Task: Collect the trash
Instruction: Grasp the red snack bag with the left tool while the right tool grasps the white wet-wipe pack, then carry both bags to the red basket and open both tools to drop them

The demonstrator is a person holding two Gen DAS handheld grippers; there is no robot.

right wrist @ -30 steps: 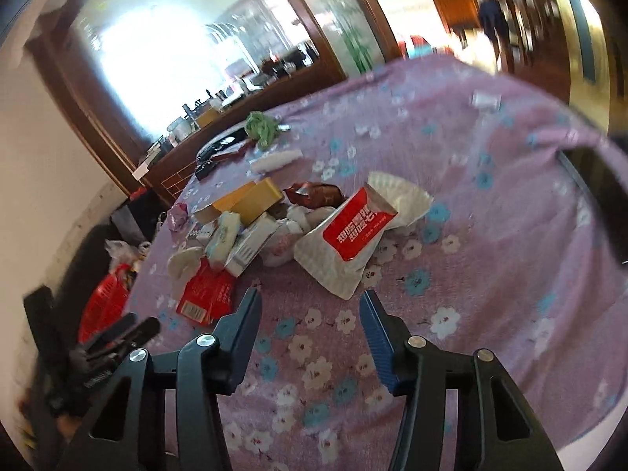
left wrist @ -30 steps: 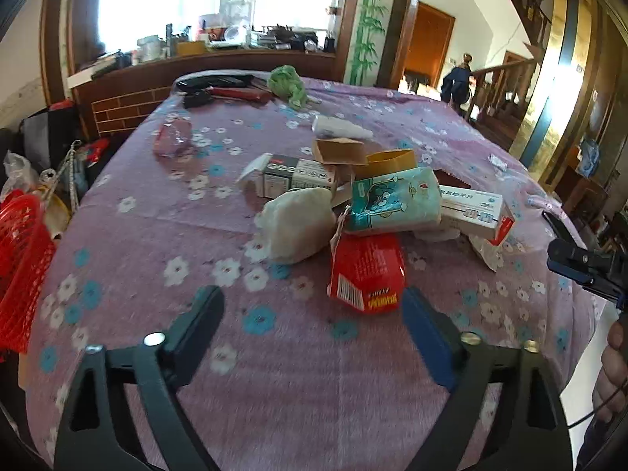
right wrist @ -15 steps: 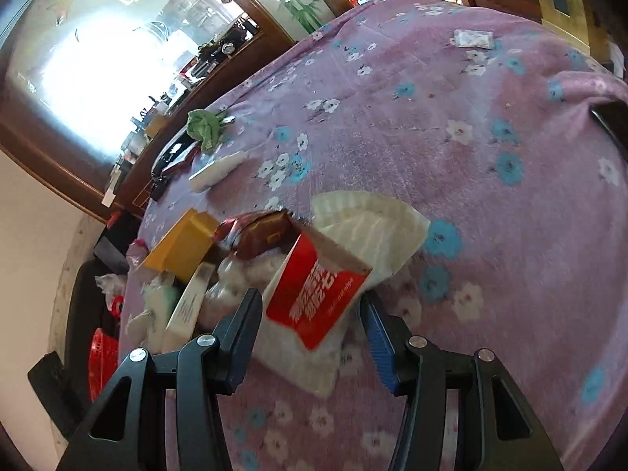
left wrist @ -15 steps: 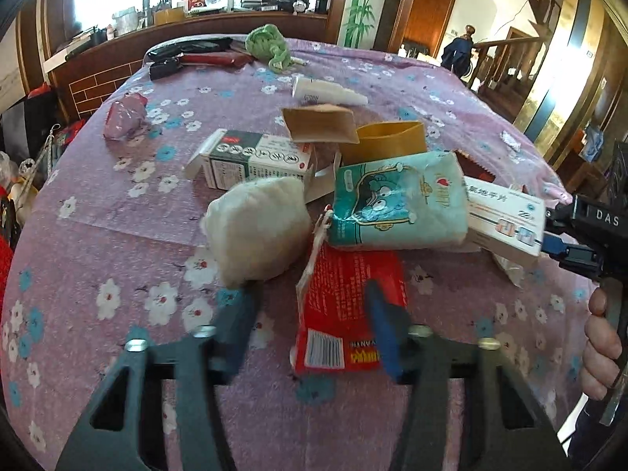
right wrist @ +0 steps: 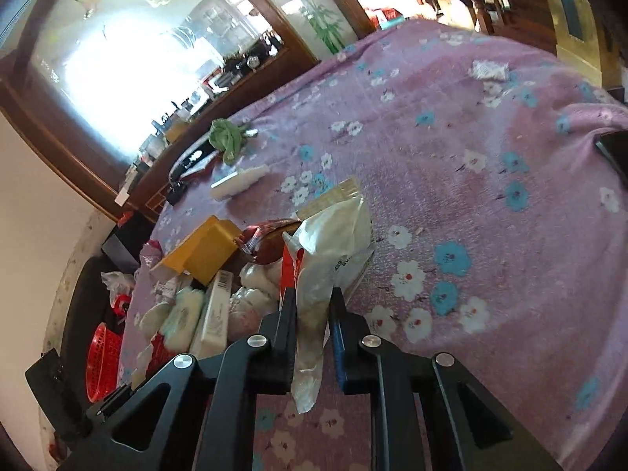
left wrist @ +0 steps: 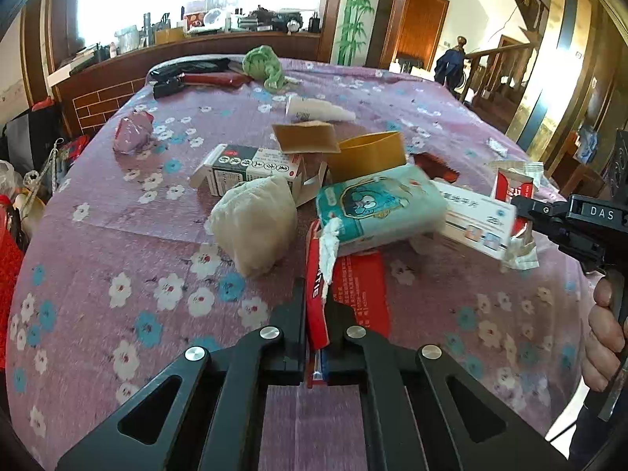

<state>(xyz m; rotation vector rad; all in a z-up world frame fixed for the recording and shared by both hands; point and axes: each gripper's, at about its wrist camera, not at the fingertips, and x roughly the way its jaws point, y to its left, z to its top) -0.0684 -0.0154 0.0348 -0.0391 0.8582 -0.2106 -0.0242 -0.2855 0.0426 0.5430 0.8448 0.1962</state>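
A pile of trash lies on the purple flowered tablecloth [left wrist: 117, 243]. My left gripper [left wrist: 316, 302] is shut on the near edge of a red wrapper [left wrist: 357, 286], which lies under a teal tissue pack [left wrist: 380, 208]. A white crumpled wad [left wrist: 255, 223] sits just left of it. My right gripper [right wrist: 312, 294] has a white and red paper bag [right wrist: 333, 243] pinched between its jaws, which are still closing. In the left wrist view that right gripper [left wrist: 524, 216] reaches in from the right and holds the bag [left wrist: 514, 188] beside a white medicine box [left wrist: 475, 223].
A black and white carton [left wrist: 251, 168], a yellow sleeve [left wrist: 369, 153], a white tube [left wrist: 318, 110], a pink wad [left wrist: 133, 135] and a green cloth [left wrist: 263, 64] lie further back. A red basket [right wrist: 104, 357] stands on the floor beside the table. A hand [left wrist: 604, 325] grips the right handle.
Both grippers moved forward into the pile and shut. The left closed on the red wrapper's edge, the right on the white and red bag.
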